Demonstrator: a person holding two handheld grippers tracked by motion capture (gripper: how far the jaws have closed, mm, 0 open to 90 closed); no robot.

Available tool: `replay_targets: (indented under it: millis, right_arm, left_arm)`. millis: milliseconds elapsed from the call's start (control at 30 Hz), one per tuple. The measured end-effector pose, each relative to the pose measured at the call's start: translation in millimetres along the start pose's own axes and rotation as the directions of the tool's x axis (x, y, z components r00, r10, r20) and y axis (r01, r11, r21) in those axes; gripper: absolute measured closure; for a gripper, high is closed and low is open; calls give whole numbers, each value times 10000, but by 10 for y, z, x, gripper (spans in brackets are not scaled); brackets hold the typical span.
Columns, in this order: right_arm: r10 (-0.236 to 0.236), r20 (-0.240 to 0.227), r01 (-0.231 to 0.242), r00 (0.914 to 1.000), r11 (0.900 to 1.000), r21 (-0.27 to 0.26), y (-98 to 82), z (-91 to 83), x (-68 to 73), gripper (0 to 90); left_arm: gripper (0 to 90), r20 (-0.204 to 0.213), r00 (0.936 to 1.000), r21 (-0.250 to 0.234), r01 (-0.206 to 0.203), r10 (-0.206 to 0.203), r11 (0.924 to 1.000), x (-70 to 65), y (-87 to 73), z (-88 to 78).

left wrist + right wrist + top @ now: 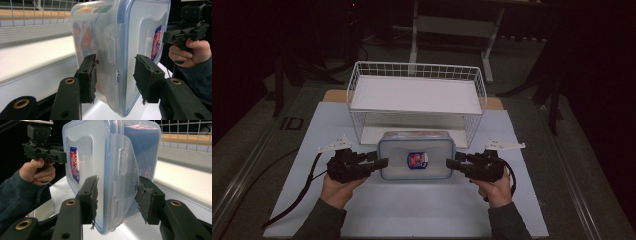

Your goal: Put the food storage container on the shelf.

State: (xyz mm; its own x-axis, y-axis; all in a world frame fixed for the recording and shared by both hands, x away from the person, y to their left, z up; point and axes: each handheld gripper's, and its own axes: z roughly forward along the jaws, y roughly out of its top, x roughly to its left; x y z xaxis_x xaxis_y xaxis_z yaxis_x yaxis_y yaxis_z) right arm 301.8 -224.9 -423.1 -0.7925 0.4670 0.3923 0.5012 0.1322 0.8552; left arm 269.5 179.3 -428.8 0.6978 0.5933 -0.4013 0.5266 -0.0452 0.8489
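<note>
While both grippers clamp the ends of a clear rectangular plastic food box with a blue-rimmed lid point(416, 158), left fingers point(88, 75) and right fingers point(90, 196) closed on it, it sits on the white surface point(412, 210) before a white wire basket point(417, 97); next, likely a level two-handed lift.

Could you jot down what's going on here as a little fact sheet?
Held thing: clear plastic container with blue-rimmed lid and a sticker
Left gripper: clamped on the container's left end
Right gripper: clamped on its right end
Behind it: white wire basket
Surface: white mat
Contents: something colourful, unclear
</note>
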Motion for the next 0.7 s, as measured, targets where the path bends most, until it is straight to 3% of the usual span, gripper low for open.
replay_targets:
  millis: [367, 700]
  right_arm:
    - [-129, -11, 128, 9999, 9995, -287, 96, -28, 36, 535]
    - [-330, 38, 332, 9994, 9979, -563, 279, -72, 66, 536]
  left_arm:
    - [533, -71, 9996, -197, -265, 264, 9995, -45, 130, -47]
    - [532, -112, 9986, -422, -519, 515, 9978, -72, 358, -75]
